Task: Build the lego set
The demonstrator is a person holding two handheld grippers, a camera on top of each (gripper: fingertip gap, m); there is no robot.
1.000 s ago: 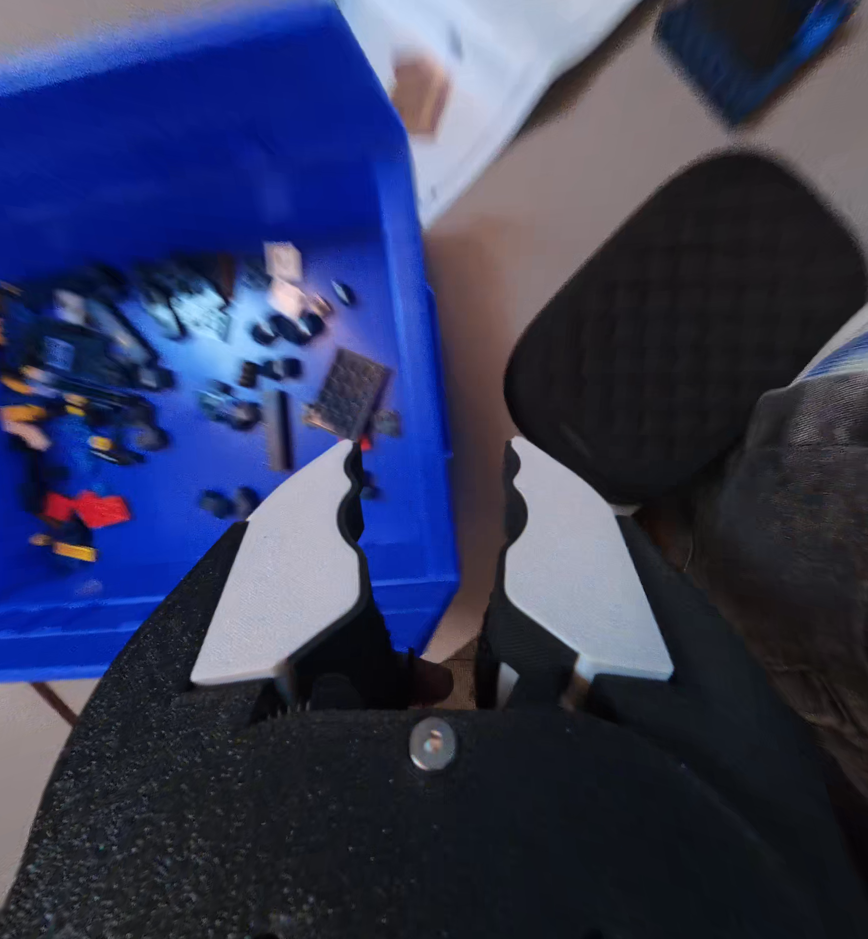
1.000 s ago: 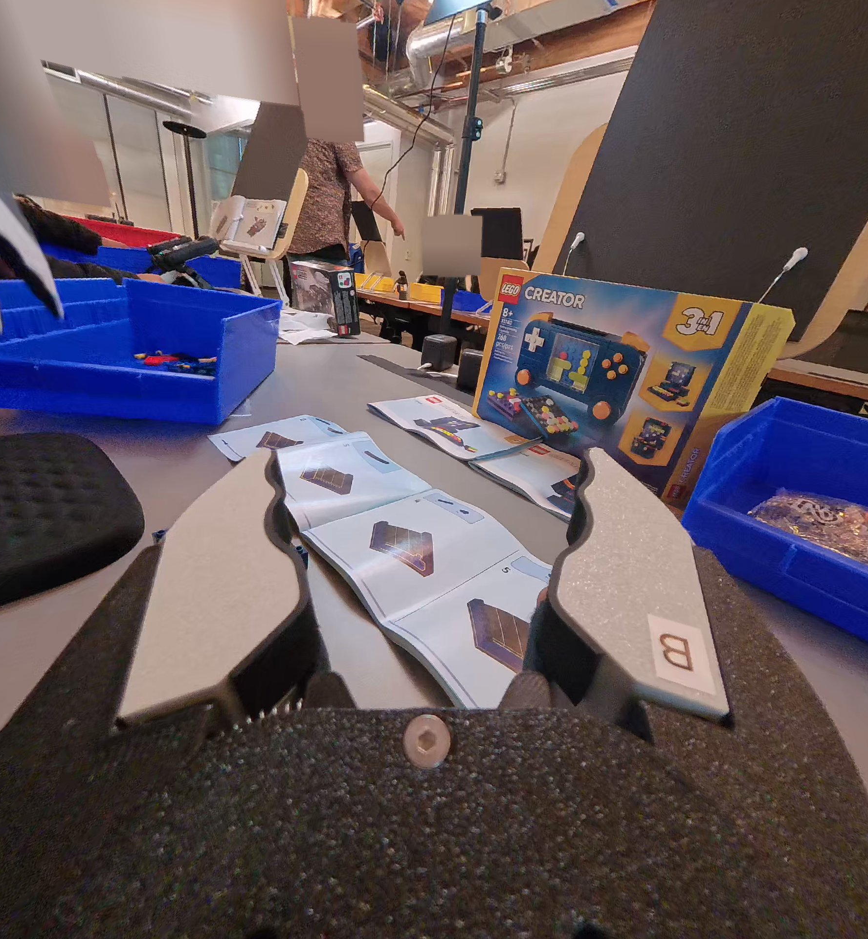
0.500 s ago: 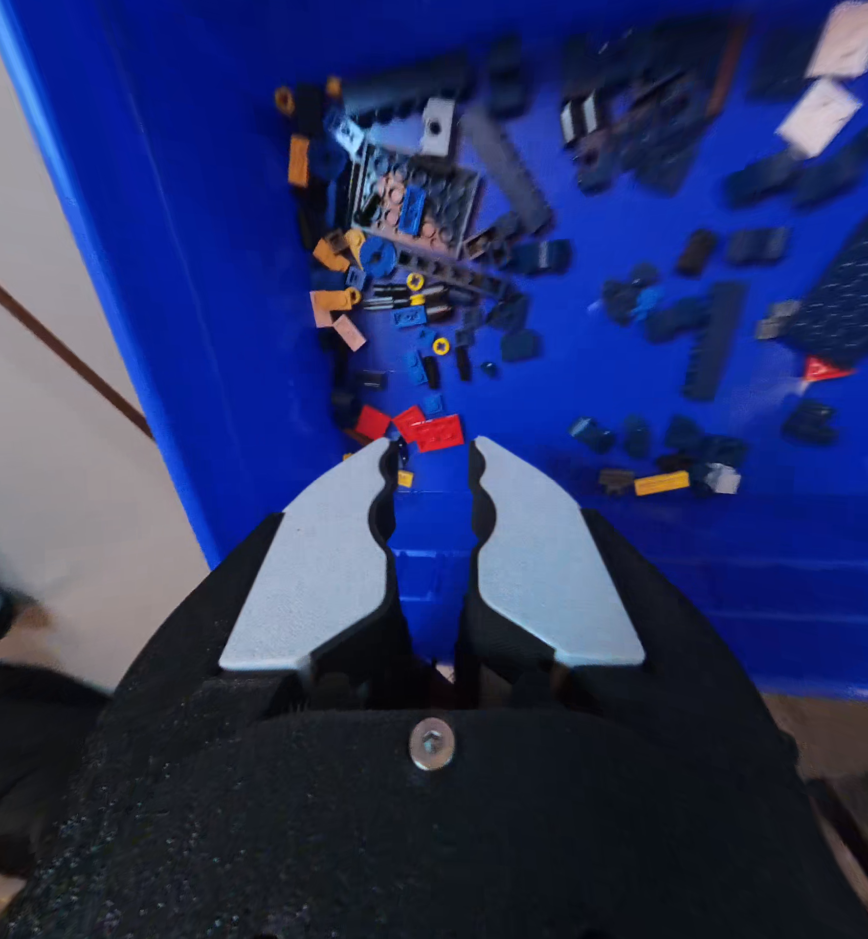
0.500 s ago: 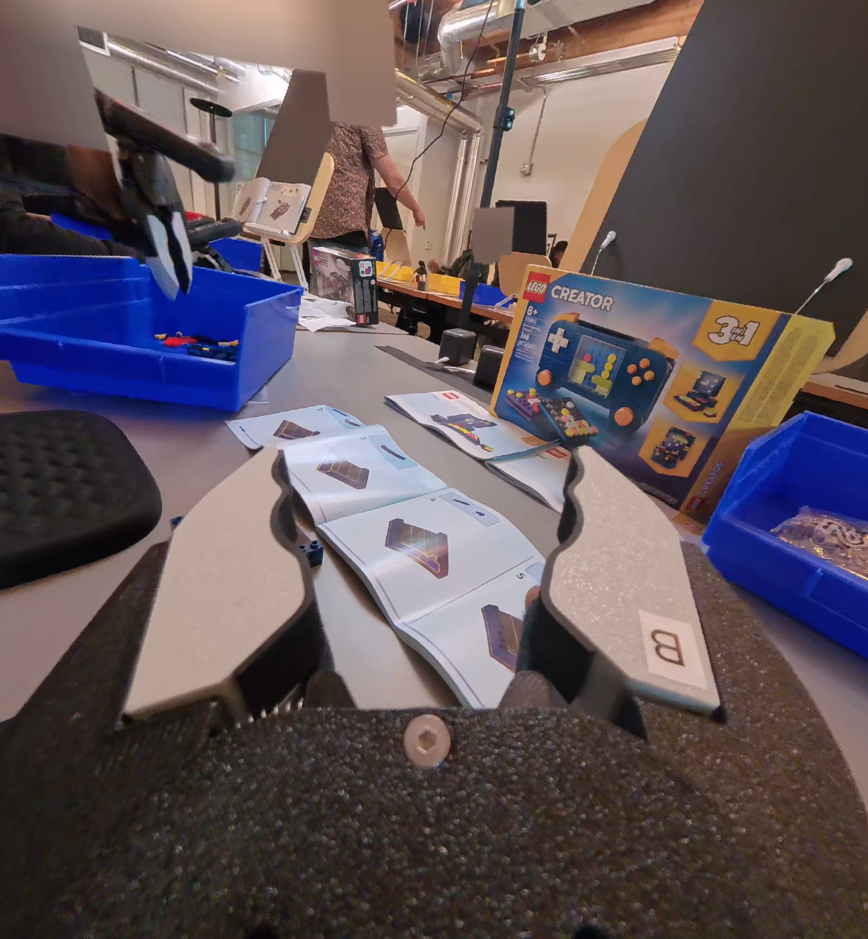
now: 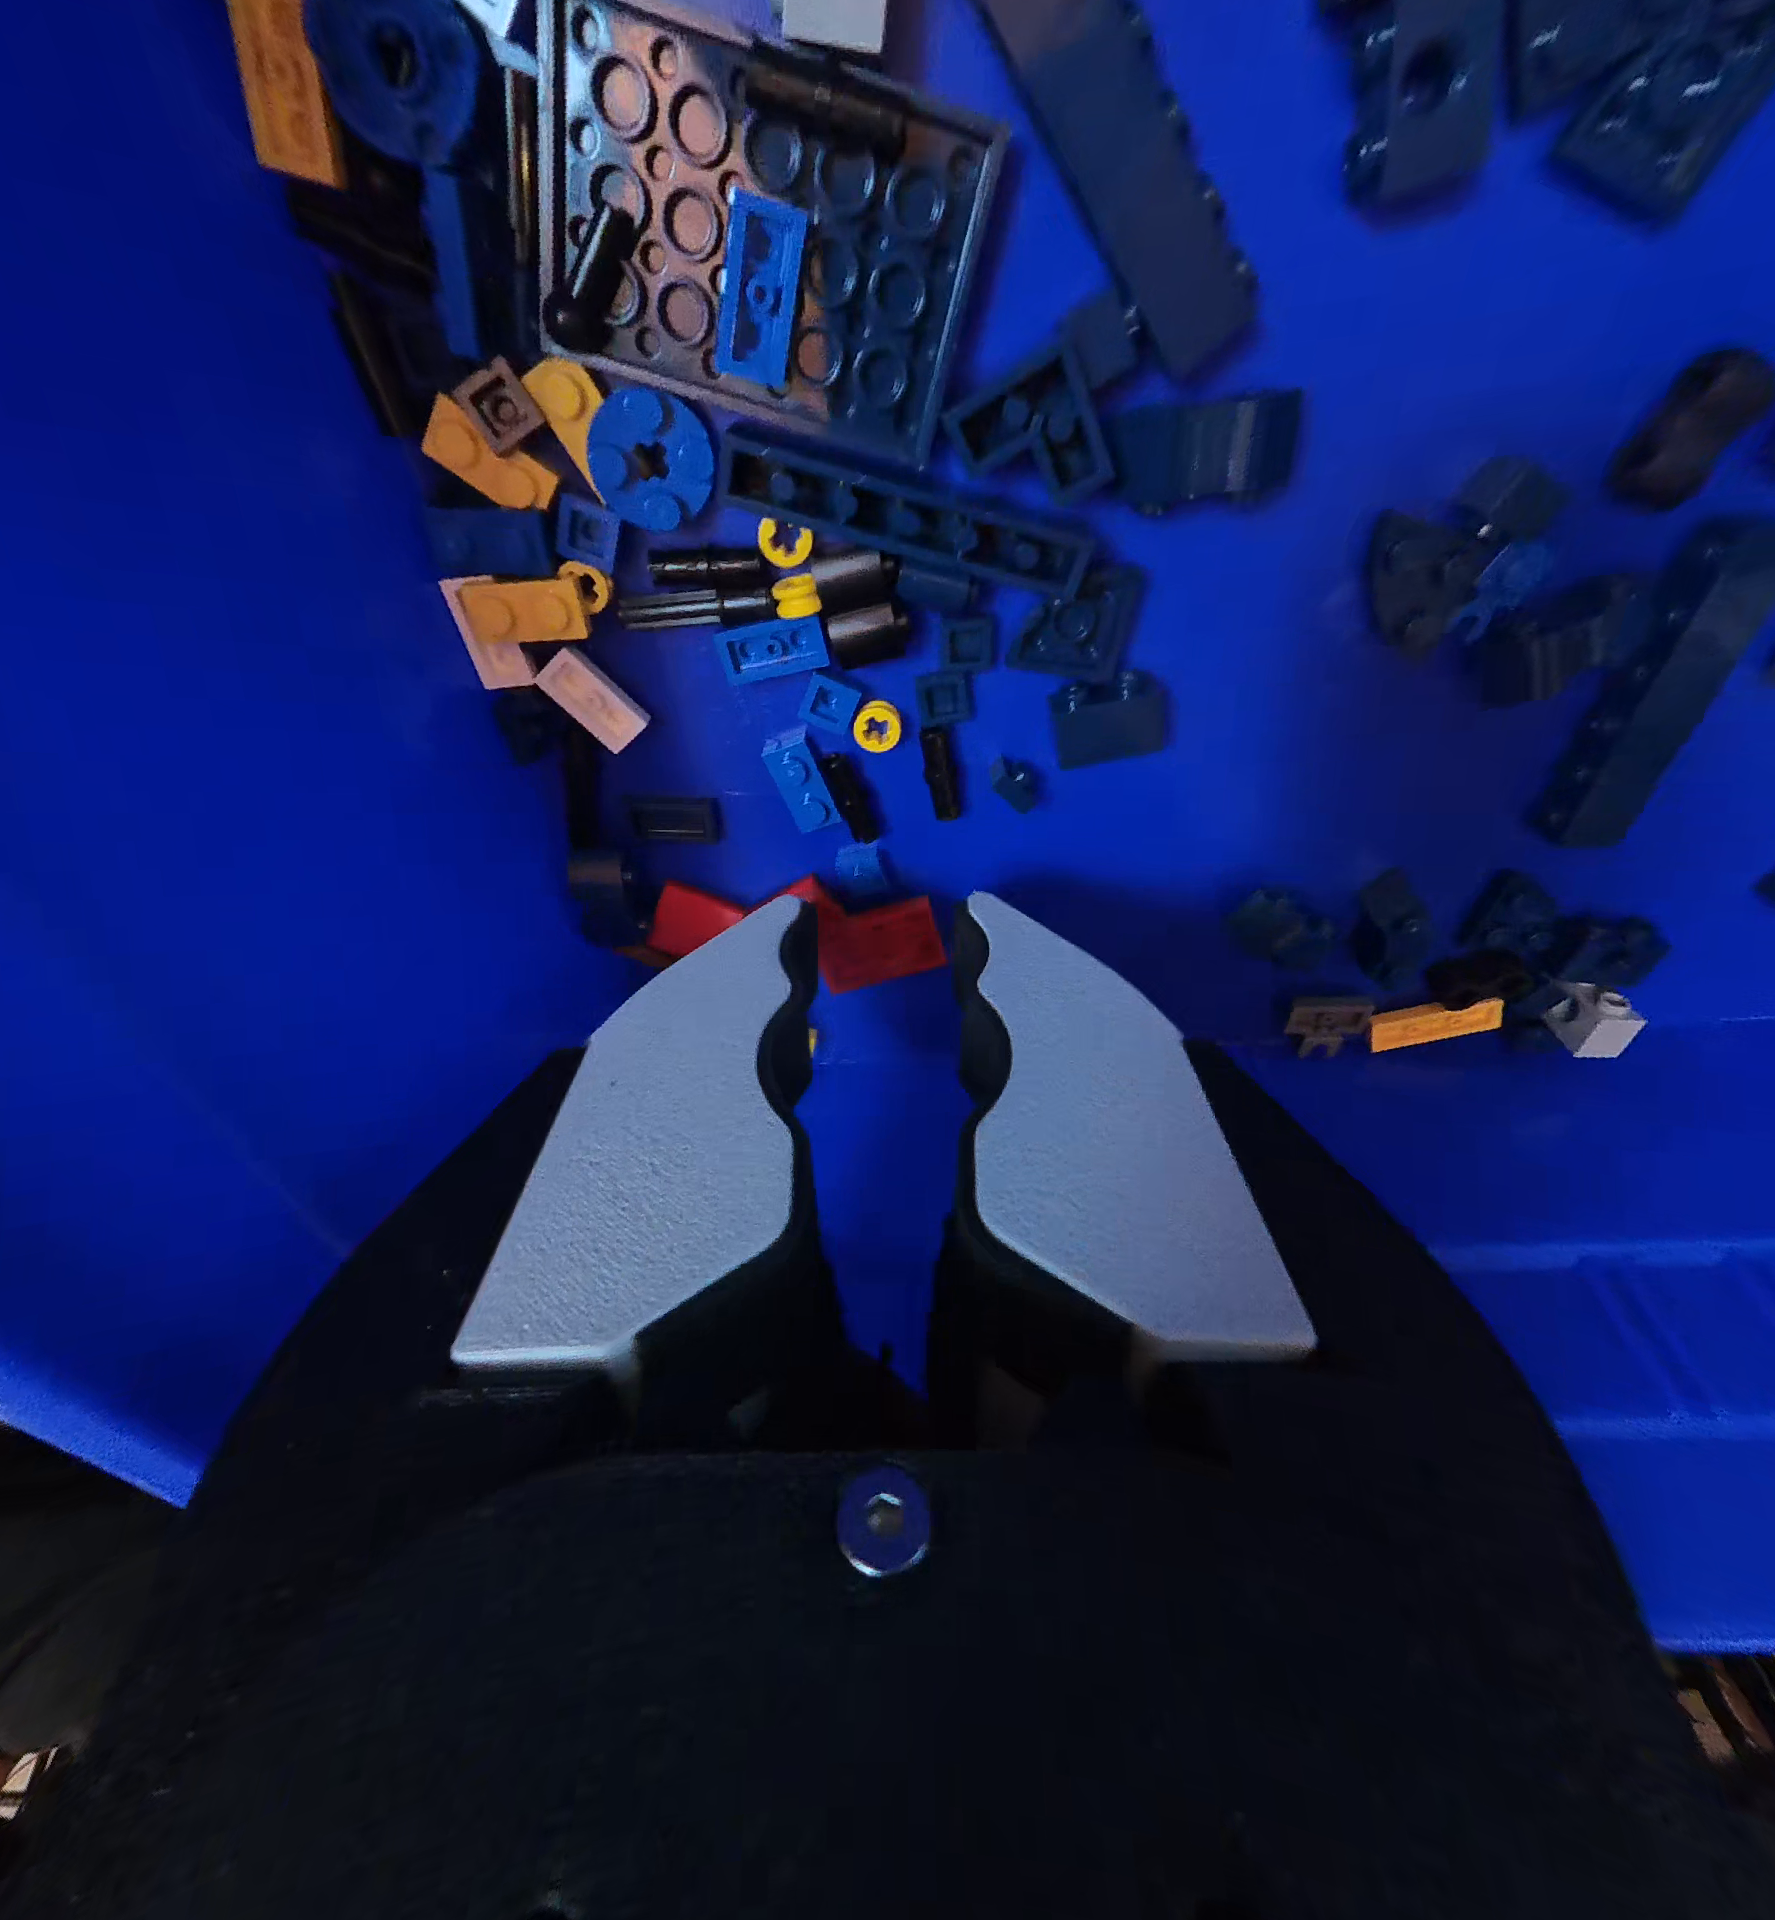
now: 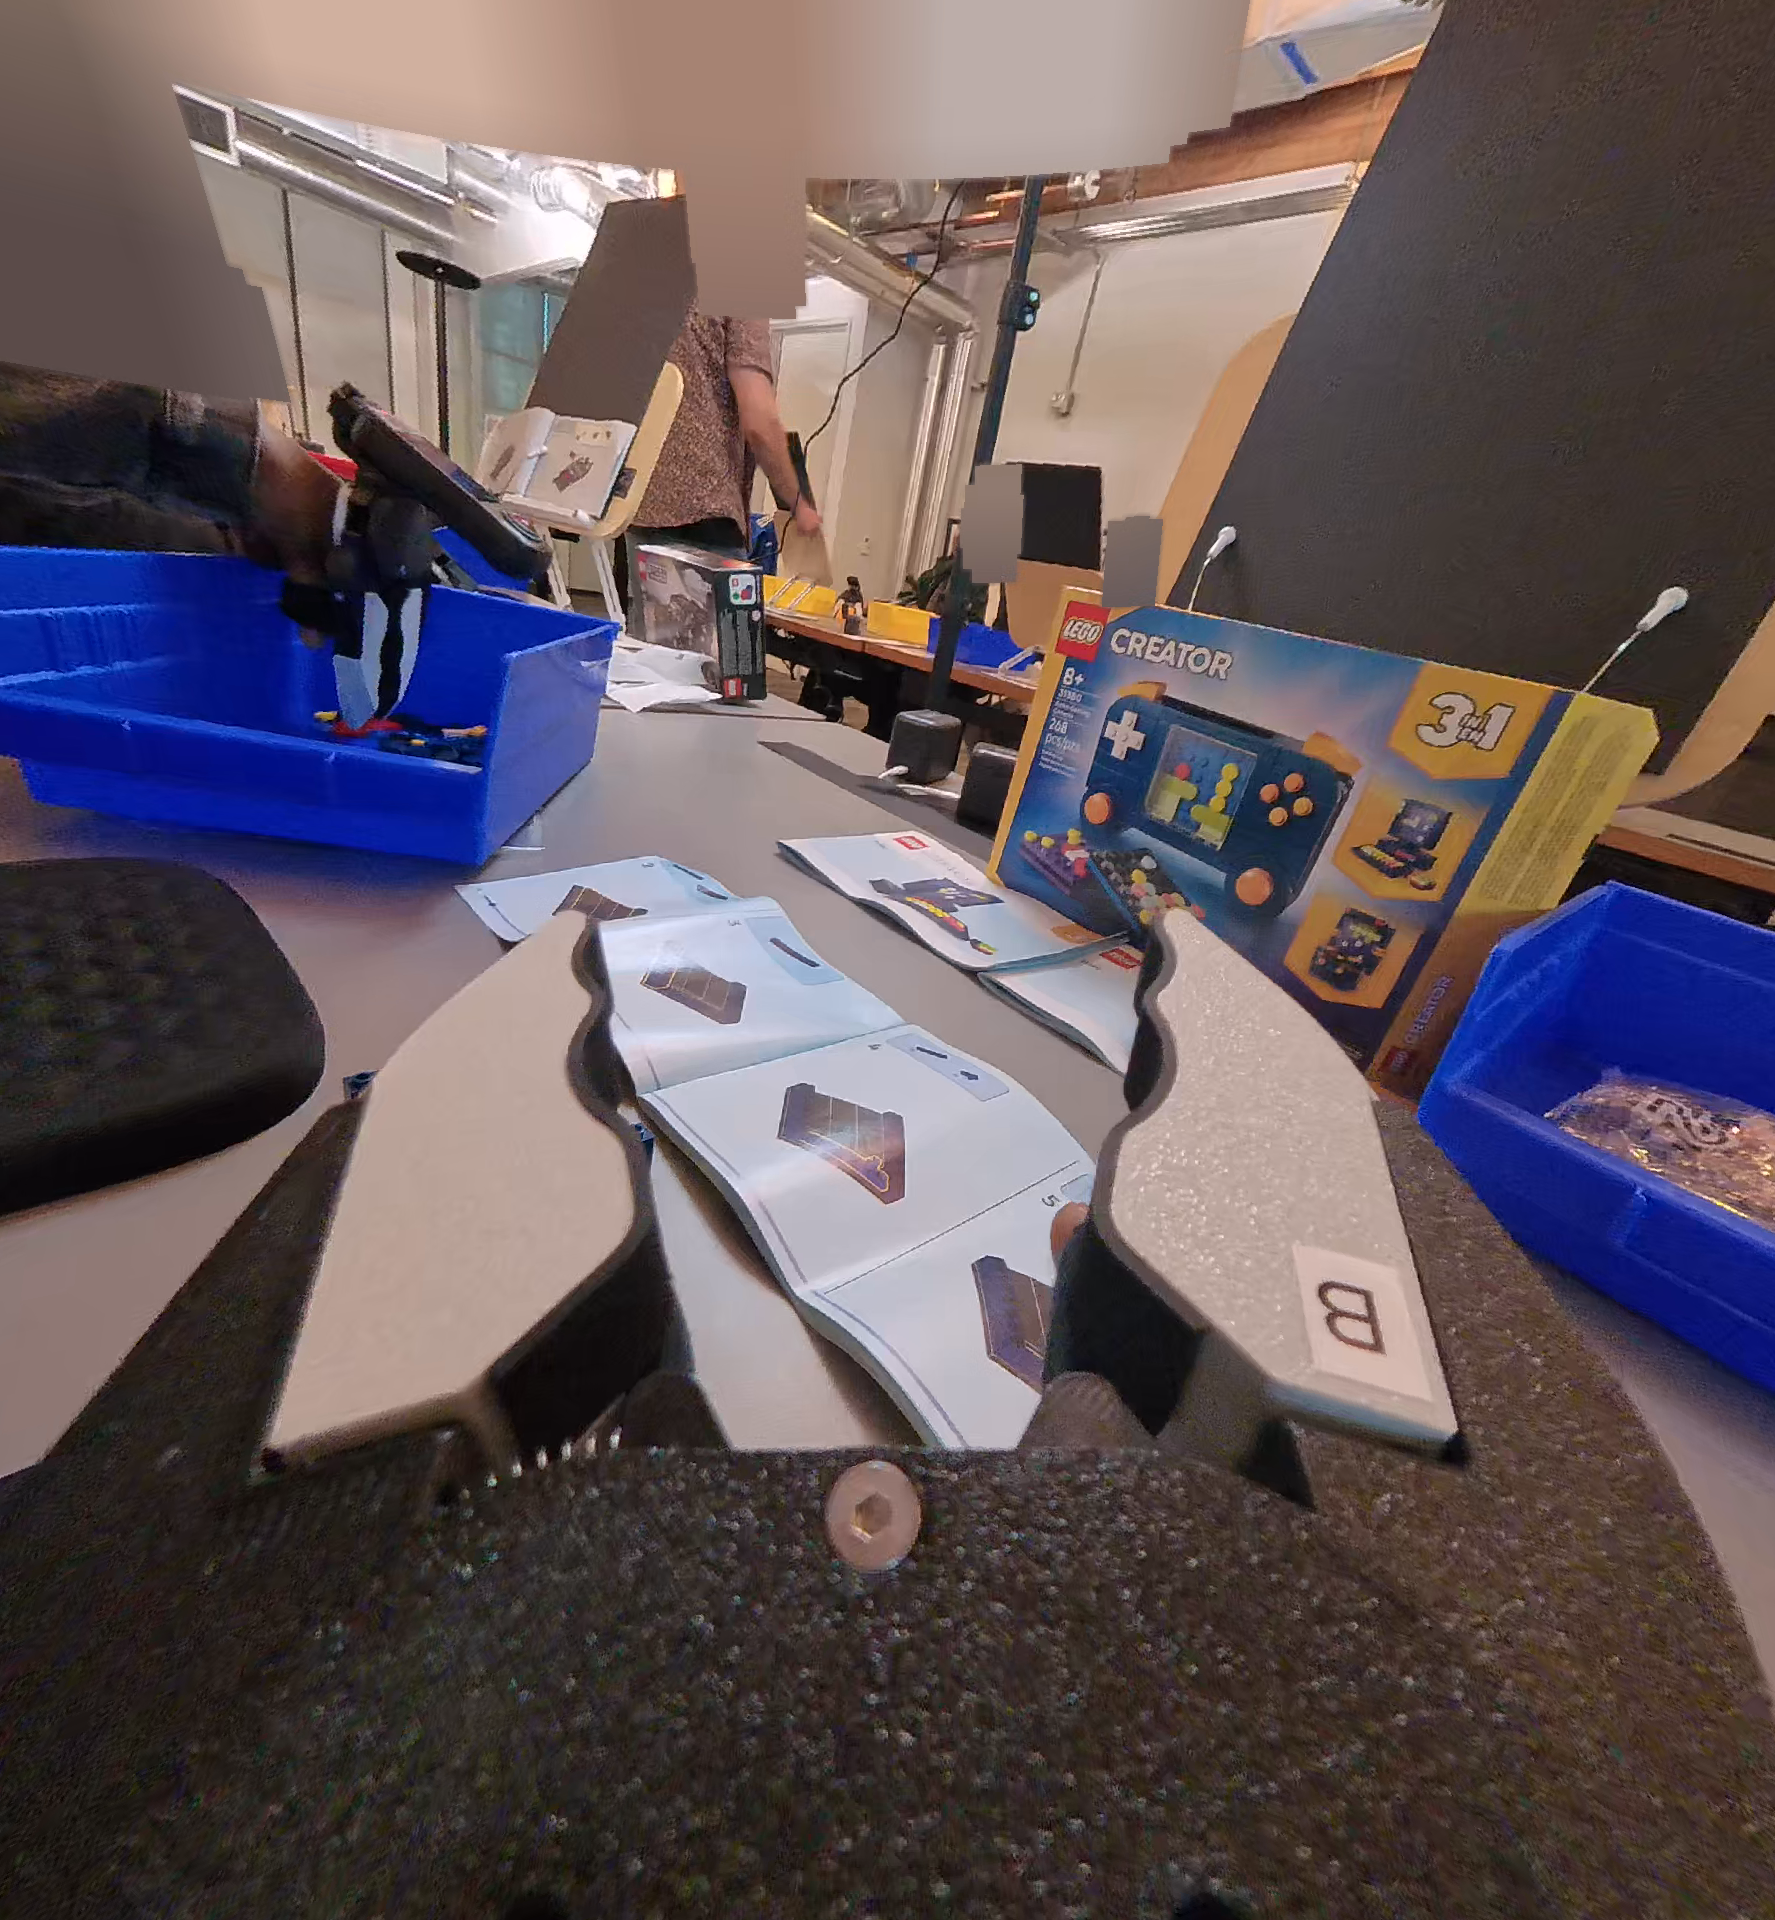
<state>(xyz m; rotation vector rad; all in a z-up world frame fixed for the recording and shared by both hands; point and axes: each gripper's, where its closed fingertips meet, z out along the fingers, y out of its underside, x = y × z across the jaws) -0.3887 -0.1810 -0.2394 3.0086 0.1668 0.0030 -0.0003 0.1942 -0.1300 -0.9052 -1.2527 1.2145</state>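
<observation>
The floor of a blue bin [image 5: 187, 727] filled the left wrist view, strewn with small plastic building pieces in dark blue, black, orange, yellow and red. The left claw [image 5: 883, 914] hung over it with its jaws narrowed but not closed, nothing pressed between the pads. A flat red tile [image 5: 883, 940] lay on the bin floor just ahead of the tips and between them, a second red piece [image 5: 696, 914] partly hidden behind the left fingertip [image 5: 758, 935]. Farther ahead lay a large dark studded plate [image 5: 758, 208] and a round blue piece [image 5: 651, 457]. The red tile looked light, stiff and smooth, so thin that its two opposite edges seemed the only place to pinch it; it could easily skate on the slick floor.

In the right wrist view a grey desk [image 6: 654, 769] stretched into a workshop room where a person [image 6: 717, 436] stood far off. The right claw [image 6: 867, 935] was spread wide and held nothing, low over an open instruction booklet [image 6: 841, 1122]. To its right stood a toy set box [image 6: 1309, 810] and another blue bin [image 6: 1589, 1143] with a bagged lot; to its left lay a black pad [image 6: 83, 1029]. Far ahead to the left, the left claw dipped into its bin.
</observation>
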